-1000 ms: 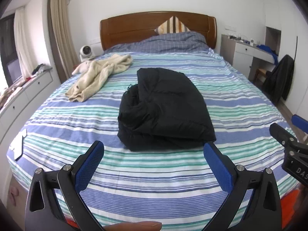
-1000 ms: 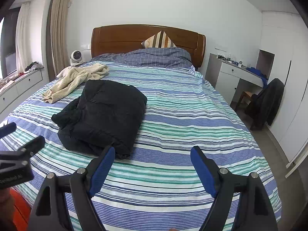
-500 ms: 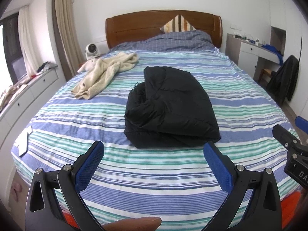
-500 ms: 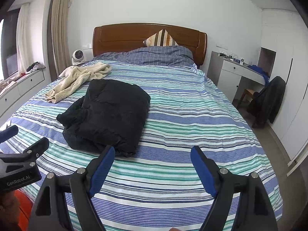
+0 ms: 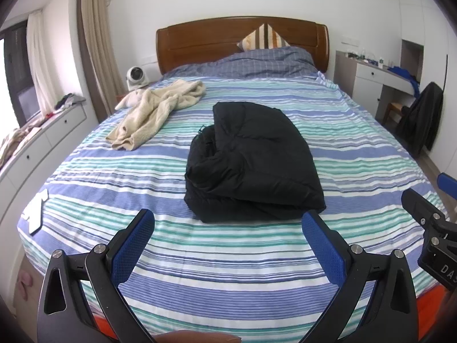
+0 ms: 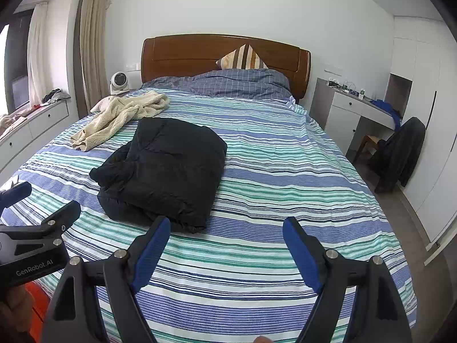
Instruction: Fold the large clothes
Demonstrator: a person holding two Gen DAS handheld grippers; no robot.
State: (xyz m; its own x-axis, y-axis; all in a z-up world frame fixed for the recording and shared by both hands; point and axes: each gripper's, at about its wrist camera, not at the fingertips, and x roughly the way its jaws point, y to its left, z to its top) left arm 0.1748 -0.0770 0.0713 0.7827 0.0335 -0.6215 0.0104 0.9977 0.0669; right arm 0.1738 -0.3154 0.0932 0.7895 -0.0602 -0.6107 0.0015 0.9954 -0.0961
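Two garments were entered on the striped bed [image 5: 228, 280]: one black padded jacket [image 5: 254, 160], already folded into a thick, roughly square bundle near the middle of the mattress, and one cream fleece garment [image 5: 155, 111], lying loose and crumpled toward the headboard [image 5: 242, 37] on the window side, well apart from the black bundle. We judged the fold of the black jacket to be finished or very nearly so, its left edge still bulging a little where the layers stack. We judged the step in hand to be the interval between items, with the cream garment the likely next piece. That next move would call for a reach across the bed past the black bundle, a pinch on two edges of the fleece, and a pull to spread it flat before any fold. We held our left gripper [image 5: 228, 240] above the foot of the bed, its blue pads spread wide and nothing between them; the near edge of the black bundle lay beyond the fingertips, not touched. Our right gripper [image 6: 227, 243] hung beside it in like condition, jaws parted wide, grasping nothing, over bare sheet to the right of the bundle. Noted beyond the bed: one small white fan [image 5: 135, 77] by the headboard, one striped cushion [image 5: 264, 38], one desk [image 6: 362, 108] with a dark coat over its chair [image 6: 402, 154].
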